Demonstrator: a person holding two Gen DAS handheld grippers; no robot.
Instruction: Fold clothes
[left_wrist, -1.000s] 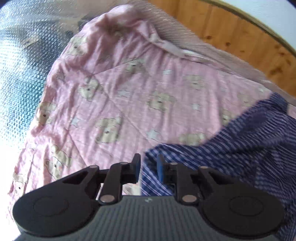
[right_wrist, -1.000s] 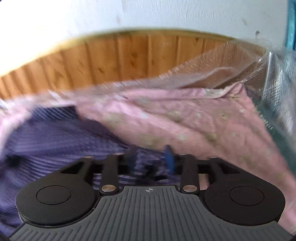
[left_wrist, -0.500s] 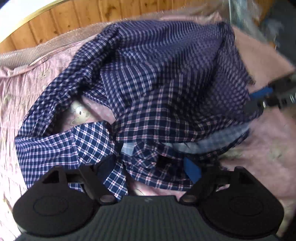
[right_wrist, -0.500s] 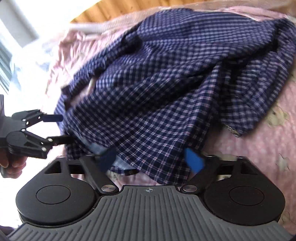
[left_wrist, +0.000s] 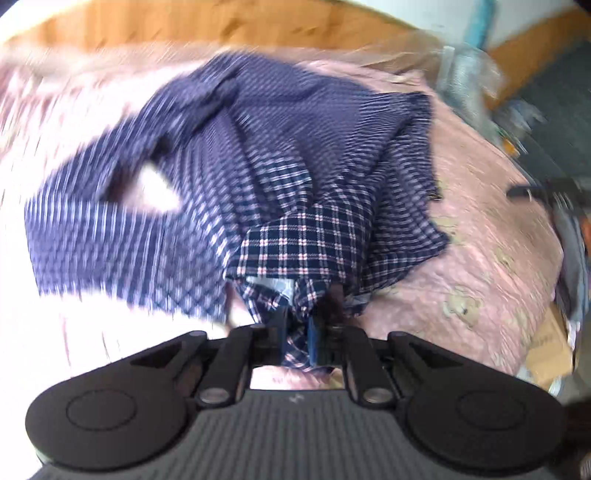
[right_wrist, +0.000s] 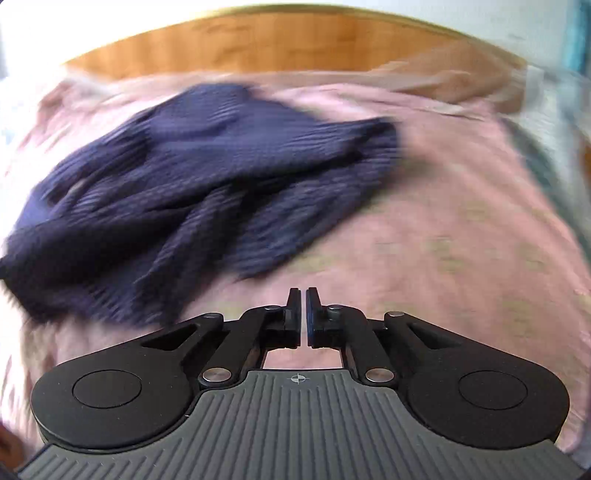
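A navy plaid shirt (left_wrist: 295, 240) lies crumpled on a pink bear-print quilt (left_wrist: 487, 266), with a sleeve trailing to the left. My left gripper (left_wrist: 298, 332) is shut on a bunched edge of the shirt at its near side, and cloth fills the gap between the fingers. In the right wrist view the shirt (right_wrist: 207, 184) is a blurred dark heap up and to the left. My right gripper (right_wrist: 304, 299) is shut over bare quilt (right_wrist: 461, 221) with nothing in it, apart from the shirt. Both views are motion-blurred.
A wooden headboard (right_wrist: 295, 40) runs along the far side of the bed. Crinkled clear plastic (left_wrist: 465, 74) sits at the bed's far right corner. The bed's right edge drops to a dark floor with cardboard (left_wrist: 546, 343). A blurred dark object (left_wrist: 539, 190) shows at the right.
Half a second ago both grippers were open at the shirt. The left has now shut on the shirt's near edge. The right has shut empty and swung off to the shirt's right.
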